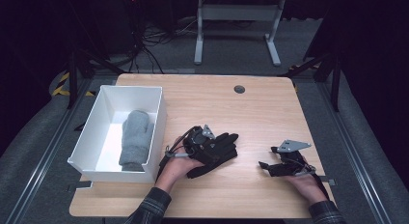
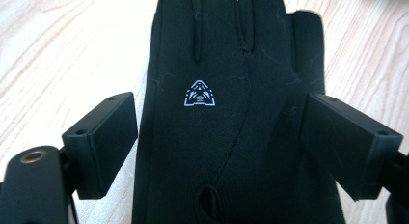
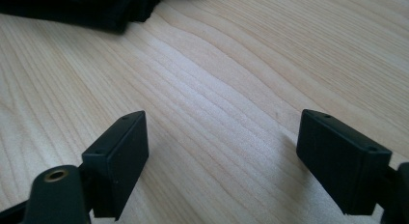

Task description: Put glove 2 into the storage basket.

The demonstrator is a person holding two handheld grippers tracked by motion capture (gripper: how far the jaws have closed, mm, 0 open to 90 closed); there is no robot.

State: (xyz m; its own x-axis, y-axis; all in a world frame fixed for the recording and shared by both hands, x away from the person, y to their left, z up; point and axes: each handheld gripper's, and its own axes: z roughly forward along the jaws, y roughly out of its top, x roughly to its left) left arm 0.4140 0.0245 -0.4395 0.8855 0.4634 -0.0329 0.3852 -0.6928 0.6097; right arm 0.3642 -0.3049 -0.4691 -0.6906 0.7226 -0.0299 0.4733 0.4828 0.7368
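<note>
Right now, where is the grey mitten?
In the high view, the grey mitten lies inside the white bin at the table's left, beside the black glove.

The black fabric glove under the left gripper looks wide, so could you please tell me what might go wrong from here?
1. The black fabric glove lies flat and spans nearly the whole gap between the open left gripper fingers, so closing may bunch it or catch only one layer.
2. The white plastic bin wall is close to the left; a dangling glove could snag its rim beside the grey knitted mitten.

Plaid sleeves (image 1: 153,203), black gripper (image 1: 198,143), grey three-cornered plate (image 1: 293,146)
</note>
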